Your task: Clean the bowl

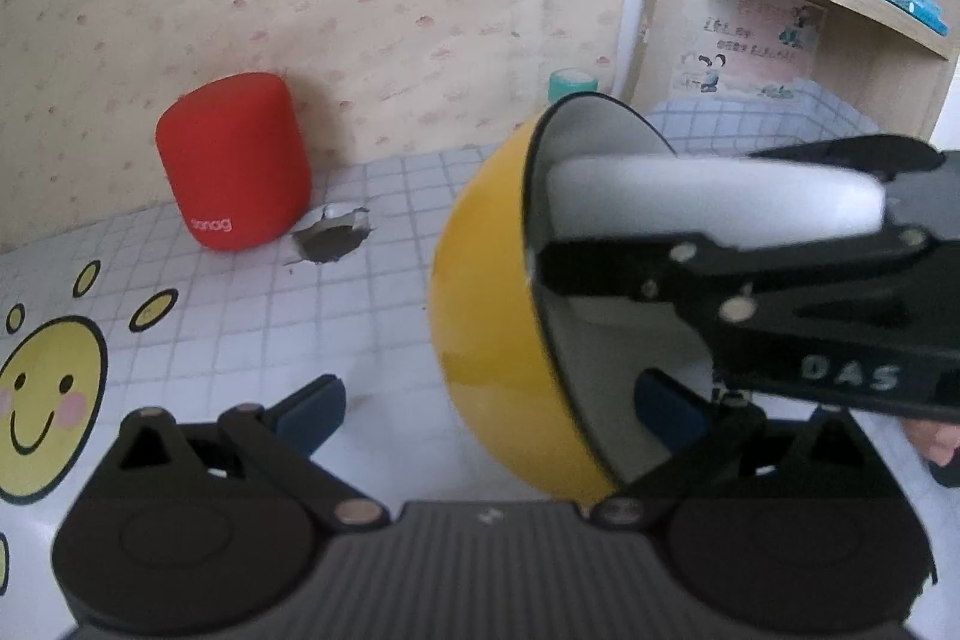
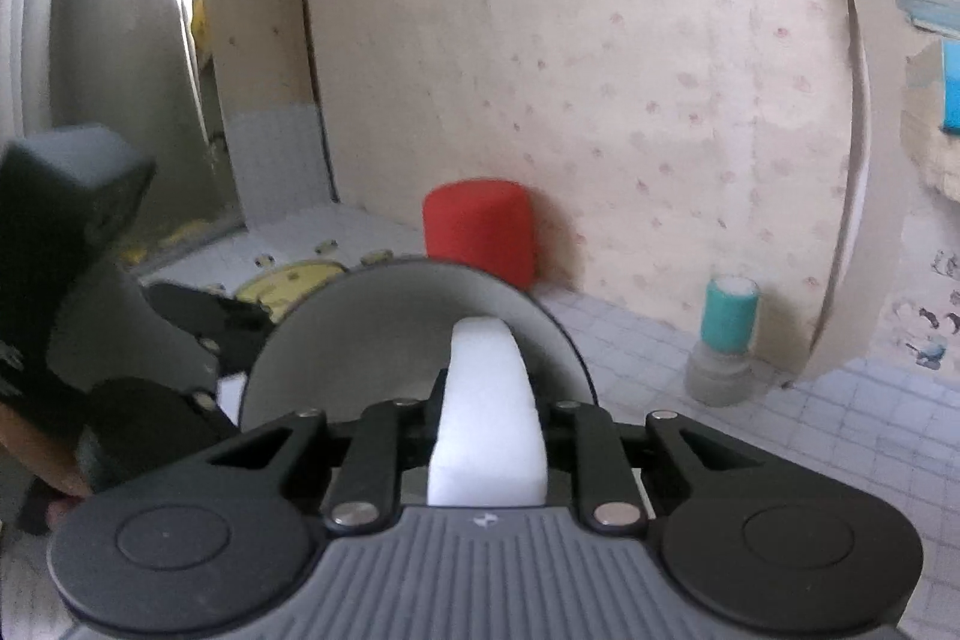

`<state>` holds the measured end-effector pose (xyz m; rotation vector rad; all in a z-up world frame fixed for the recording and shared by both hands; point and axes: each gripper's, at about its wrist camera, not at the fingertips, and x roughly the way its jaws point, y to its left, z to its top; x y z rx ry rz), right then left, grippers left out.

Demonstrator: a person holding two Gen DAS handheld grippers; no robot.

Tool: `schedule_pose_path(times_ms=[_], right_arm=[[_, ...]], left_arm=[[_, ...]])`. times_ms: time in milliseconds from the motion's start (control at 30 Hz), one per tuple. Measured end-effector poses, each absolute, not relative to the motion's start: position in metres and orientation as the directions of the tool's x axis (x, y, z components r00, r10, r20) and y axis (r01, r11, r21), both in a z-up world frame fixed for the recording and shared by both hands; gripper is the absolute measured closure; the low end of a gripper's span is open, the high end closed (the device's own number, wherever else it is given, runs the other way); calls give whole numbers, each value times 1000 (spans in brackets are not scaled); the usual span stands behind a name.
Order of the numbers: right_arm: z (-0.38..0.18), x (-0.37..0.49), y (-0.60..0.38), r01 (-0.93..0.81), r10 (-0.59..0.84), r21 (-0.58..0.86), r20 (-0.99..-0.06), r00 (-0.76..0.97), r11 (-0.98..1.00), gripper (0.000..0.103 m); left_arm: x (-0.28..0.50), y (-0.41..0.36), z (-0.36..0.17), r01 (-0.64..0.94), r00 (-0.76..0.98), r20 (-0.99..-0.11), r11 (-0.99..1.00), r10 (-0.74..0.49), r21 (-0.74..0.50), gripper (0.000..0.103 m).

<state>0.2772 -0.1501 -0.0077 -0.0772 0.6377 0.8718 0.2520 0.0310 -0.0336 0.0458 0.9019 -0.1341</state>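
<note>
Left wrist view: a surface (image 1: 372,316) covered in a white grid-patterned sheet with smiling sun stickers (image 1: 48,394) meets a wall papered in pale pink print. On it, near the wall, stands a red cylindrical speaker (image 1: 237,160), with a torn hole (image 1: 331,238) in the sheet just beside its base. The yellow bowl (image 1: 486,316), white inside, is tipped on its side above the surface, its opening facing right; the left claw (image 1: 510,409) grips its rim, one blue pad (image 1: 315,409) outside the wall and the other inside. The right claw (image 1: 708,250) reaches into the bowl, closed tightly on a white sponge (image 1: 708,202) whose far end lies against the inner wall. Right wrist view: the sponge (image 2: 486,424) projects forward between the closed fingers into the bowl (image 2: 372,334). A small teal-capped container (image 2: 727,334) stands by the wall, well apart from the bowl.
</note>
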Motion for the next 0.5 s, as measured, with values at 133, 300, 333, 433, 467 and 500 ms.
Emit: schedule_pose_path(times_ms=[133, 300, 333, 433, 467, 500], right_arm=[[-10, 279, -152, -739, 694, 206, -567, 444, 642, 87], [-13, 281, -154, -733, 706, 253, -578, 409, 632, 86], [-13, 281, -154, -732, 706, 256, -579, 408, 632, 86], [-13, 280, -154, -734, 714, 267, -575, 399, 625, 86], [-12, 279, -154, -738, 719, 268, -571, 396, 619, 85], [-11, 278, -153, -744, 721, 259, -566, 399, 615, 85]], left_arm=[[249, 32, -34, 127, 611, -785, 991, -104, -32, 0], [246, 25, -33, 150, 627, -774, 989, -87, 10, 0], [246, 25, -33, 154, 629, -772, 988, -87, 14, 0], [245, 24, -34, 163, 638, -765, 986, -80, 33, 0], [245, 23, -34, 165, 641, -763, 986, -77, 39, 0], [245, 23, -35, 163, 643, -763, 986, -75, 41, 0]])
